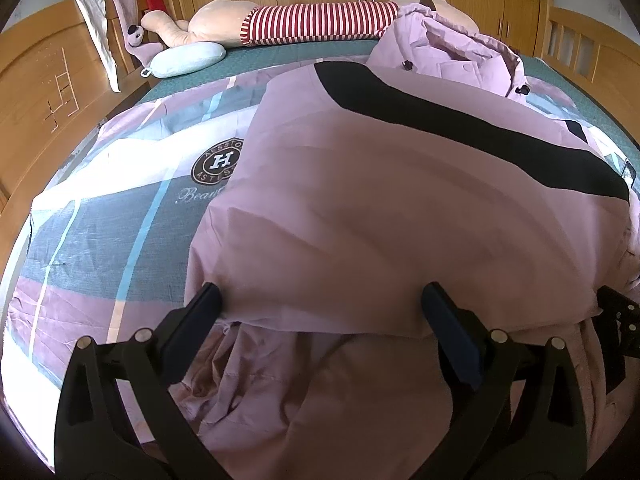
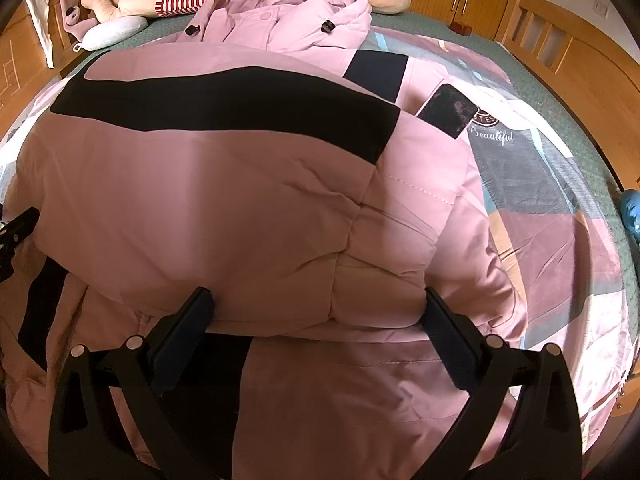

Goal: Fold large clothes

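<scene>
The pink coat (image 1: pixel 400 184) lies on the quilt (image 1: pixel 100 220), long axis running away from me, hood (image 2: pixel 288 12) at the far end by the striped plush (image 1: pixel 320 24), its lower part folded up so the black band (image 2: pixel 224 100) crosses it. My left gripper (image 1: pixel 320 312) and right gripper (image 2: pixel 320 312) both stand spread wide at the near fold edge, tips touching the fabric but clamping nothing. Bare quilt lies left of the coat, a narrower strip with a phone (image 2: pixel 446 110) right.

Open quilt (image 1: pixel 100 240) left of the bulky coat (image 1: pixel 400 208); phone (image 2: pixel 446 110) and plush toy (image 1: pixel 280 24) beyond.
</scene>
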Action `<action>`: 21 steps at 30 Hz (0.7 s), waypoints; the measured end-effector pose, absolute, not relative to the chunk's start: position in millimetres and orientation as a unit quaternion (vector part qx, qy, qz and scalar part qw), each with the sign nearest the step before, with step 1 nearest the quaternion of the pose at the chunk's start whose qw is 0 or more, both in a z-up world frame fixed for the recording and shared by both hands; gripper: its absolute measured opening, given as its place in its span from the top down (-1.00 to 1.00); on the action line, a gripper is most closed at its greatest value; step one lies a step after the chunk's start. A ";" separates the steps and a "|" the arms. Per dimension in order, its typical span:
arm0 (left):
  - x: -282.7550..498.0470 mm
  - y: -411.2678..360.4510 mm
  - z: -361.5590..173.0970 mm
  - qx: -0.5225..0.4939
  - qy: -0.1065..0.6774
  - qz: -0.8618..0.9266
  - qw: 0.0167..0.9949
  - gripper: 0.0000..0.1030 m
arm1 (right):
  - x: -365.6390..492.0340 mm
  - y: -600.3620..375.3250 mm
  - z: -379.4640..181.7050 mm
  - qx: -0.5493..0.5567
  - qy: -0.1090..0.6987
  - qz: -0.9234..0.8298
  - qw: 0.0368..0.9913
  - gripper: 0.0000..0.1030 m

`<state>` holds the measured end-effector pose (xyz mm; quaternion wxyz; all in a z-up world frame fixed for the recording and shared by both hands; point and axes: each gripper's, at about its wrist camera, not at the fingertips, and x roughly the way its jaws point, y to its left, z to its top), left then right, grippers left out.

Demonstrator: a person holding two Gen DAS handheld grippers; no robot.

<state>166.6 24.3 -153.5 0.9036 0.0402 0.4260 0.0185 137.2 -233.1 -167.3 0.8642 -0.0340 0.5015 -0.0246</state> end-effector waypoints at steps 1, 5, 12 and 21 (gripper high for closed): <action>166.6 24.5 -153.2 0.040 0.426 0.018 0.904 -0.96 | 137.3 -232.8 -167.1 -0.034 0.502 -0.025 0.864 -0.97; 167.9 25.4 -155.8 0.040 0.430 0.018 0.902 -0.96 | 135.3 -242.9 -144.5 0.000 0.466 -0.010 0.885 -0.97; 168.8 24.4 -158.9 0.042 0.433 0.018 0.900 -0.96 | 165.3 -282.8 -165.0 0.068 0.494 -0.053 0.865 -0.97; 168.7 25.3 -159.1 0.038 0.438 0.017 0.898 -0.96 | 179.6 -271.9 -57.3 0.070 0.388 -0.011 0.919 -0.96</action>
